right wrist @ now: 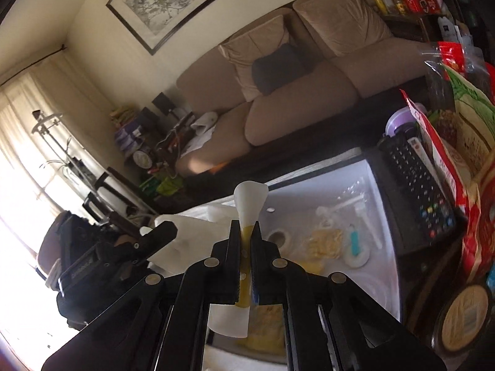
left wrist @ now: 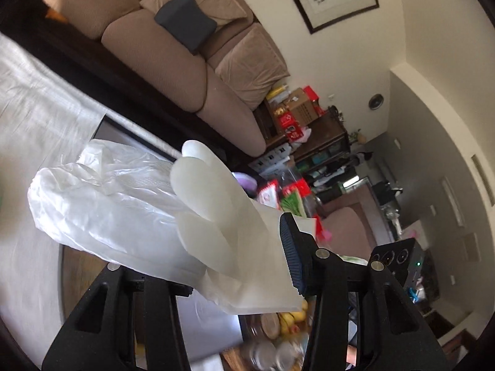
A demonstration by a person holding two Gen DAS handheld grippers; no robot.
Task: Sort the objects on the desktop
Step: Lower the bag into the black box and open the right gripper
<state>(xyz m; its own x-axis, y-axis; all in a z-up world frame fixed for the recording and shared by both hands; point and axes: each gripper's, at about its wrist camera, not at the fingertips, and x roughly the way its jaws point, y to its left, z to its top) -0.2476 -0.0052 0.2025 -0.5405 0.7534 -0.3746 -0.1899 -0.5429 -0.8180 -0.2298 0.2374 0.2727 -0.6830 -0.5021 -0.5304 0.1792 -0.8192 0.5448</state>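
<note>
Clamping a white rubber glove (left wrist: 216, 204), the left gripper (left wrist: 235, 266) — right gripper (right wrist: 246, 241) pinches a yellow-and-white strip (right wrist: 249, 207)

I see daylight from the sheer-curtained window (right wrist: 21, 142) blow out my right view; fisheye edges curve, foreground clutter blurs.

Worktop (right wrist: 411, 247): dark, crowded along its right side.
Tray (right wrist: 368, 173): white, shallow, resting on the worktop.
In the tray: tape roll (right wrist: 280, 236), yellow packet (right wrist: 324, 241), teal-handled tool (right wrist: 355, 242).
Beside the tray: black remote control (right wrist: 417, 194), red snack bags (right wrist: 445, 167), round tin (right wrist: 464, 315).
</note>
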